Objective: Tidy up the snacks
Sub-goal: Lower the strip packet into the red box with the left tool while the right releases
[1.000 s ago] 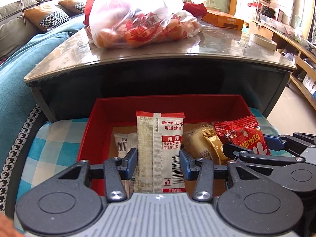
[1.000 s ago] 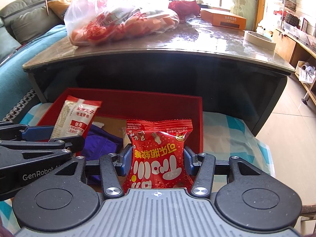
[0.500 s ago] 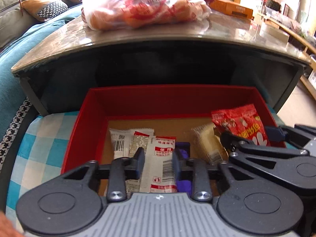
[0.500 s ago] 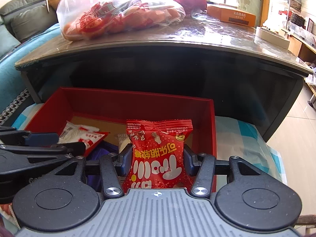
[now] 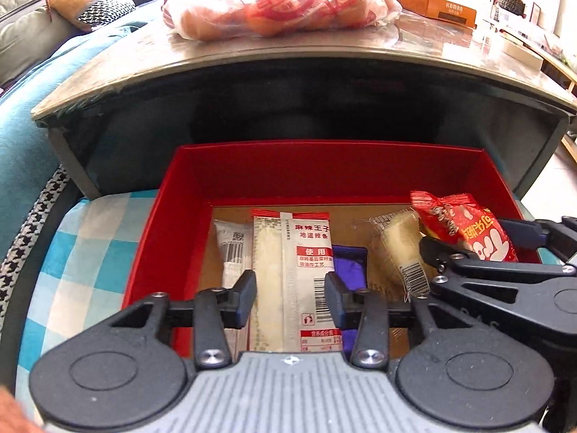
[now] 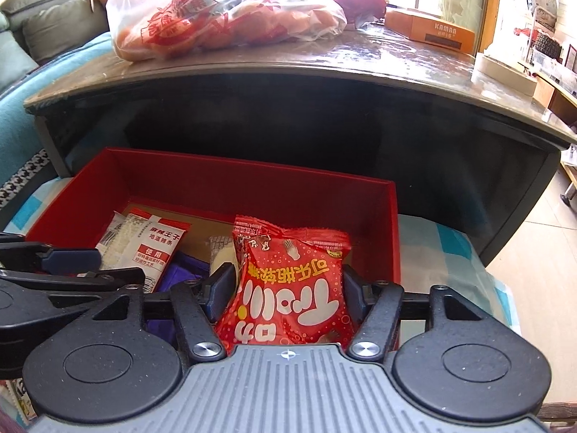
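two hand-held grippers reach down over an open red box [image 5: 187, 195] that sits on a blue and white checked cloth [image 5: 83, 252], just in front of a low dark table [image 5: 288, 83] with a glossy top.

the left gripper [image 5: 290, 290] hangs over the left half of the box. a long white snack packet with red ends [image 5: 294, 278] lies flat on the brown box floor between its fingers. the jaws are opening, and the blue pads stand at the packet's edges; whether they still press it cannot be told for sure, though the packet looks flat and unsqueezed. a second pale packet [image 5: 230, 249] lies just left of it, partly tucked under, and a purple packet [image 5: 349, 267] peeks out at its right edge.

the right gripper [image 6: 286, 285] is over the right half of the box. a puffy red snack bag with white and yellow lettering [image 6: 288, 288] stands upright between its fingers, its lower part inside the box near the right wall. these jaws are opening too; the pads sit at the bag's sides, with the bag bulging between them. in the left wrist view the same bag [image 5: 465, 227] leans at the right end of the box, beside a clear-wrapped pale yellow snack [image 5: 400, 245] lying on the floor.

on the far tabletop rests a large translucent plastic bag of orange-red goods [image 6: 223, 18], with an orange carton [image 6: 429, 30] further right. a teal sofa [image 5: 21, 137] with cushions stands to the left.
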Available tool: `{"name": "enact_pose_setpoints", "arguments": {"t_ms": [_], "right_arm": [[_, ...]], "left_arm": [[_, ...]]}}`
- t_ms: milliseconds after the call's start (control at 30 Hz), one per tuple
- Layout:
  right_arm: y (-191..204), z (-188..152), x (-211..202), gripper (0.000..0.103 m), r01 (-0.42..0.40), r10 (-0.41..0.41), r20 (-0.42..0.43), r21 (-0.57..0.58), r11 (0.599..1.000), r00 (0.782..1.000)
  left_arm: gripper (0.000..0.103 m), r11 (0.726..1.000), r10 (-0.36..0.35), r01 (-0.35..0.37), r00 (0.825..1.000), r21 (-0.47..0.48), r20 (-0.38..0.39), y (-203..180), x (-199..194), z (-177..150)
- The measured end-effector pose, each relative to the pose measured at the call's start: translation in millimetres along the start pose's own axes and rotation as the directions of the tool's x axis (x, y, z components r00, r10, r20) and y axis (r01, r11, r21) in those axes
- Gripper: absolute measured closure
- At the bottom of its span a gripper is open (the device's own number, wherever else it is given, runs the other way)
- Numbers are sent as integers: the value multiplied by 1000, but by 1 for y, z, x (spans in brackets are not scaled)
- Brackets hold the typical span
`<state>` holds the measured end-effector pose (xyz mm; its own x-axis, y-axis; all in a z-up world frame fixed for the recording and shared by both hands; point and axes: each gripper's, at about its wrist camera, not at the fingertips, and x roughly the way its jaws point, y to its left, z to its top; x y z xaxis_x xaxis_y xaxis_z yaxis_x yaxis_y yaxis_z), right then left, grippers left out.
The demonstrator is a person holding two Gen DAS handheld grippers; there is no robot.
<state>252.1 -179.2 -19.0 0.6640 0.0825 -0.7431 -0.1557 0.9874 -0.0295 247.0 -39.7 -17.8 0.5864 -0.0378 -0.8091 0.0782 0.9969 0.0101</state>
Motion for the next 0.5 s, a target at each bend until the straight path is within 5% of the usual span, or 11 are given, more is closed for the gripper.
{"name": "enact_pose_setpoints", "arguments": {"t_ms": [500], "right_arm": [[4,-7,-29,21,22,-22,-4,3,1000,1000]], "left_arm": [[18,1000,-8,9,999,-8,51,10,-41,-6]]}}
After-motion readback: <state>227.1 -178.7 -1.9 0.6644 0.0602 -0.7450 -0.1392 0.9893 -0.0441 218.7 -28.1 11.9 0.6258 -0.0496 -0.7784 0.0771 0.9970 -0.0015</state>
